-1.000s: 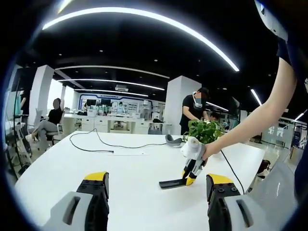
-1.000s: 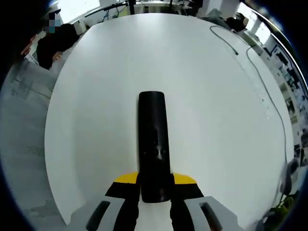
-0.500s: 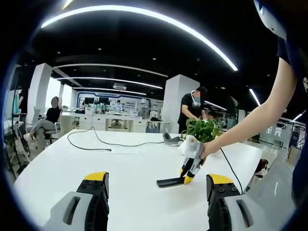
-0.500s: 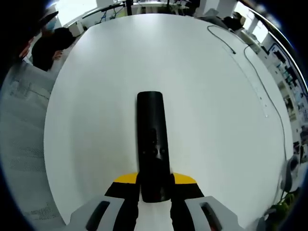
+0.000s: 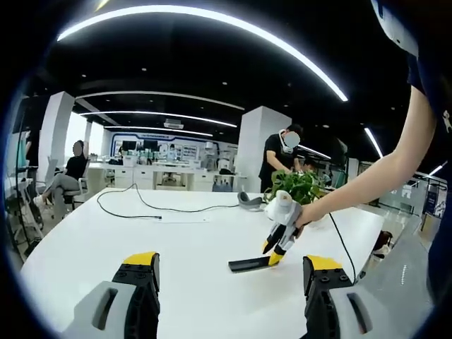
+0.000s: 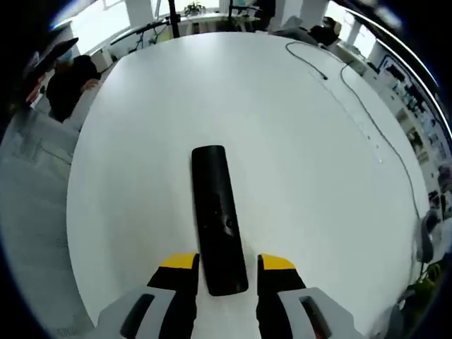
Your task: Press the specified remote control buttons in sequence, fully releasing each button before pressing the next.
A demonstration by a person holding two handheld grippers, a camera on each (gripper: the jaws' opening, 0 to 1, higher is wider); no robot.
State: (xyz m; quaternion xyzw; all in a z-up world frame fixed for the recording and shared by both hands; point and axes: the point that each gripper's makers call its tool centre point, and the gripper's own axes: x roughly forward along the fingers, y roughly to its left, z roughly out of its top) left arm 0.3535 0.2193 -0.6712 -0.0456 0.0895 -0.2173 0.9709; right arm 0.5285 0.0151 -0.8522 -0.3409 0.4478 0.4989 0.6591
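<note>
Glossy black plastic remote, smooth white table

This is a large open-plan office, or a lab floor laid out like one. In the left gripper view the ceiling is dark, crossed by long curved light strips. White square columns stand between rows of white desks with screens on them, too small to read. A person sits on an office chair at the left, and another stands behind the far edge of a big white table, near a potted plant at that edge. A black cable trails along the table's far side. In the right gripper view the table has rounded corners, and more desks lie beyond its far edge.
</note>
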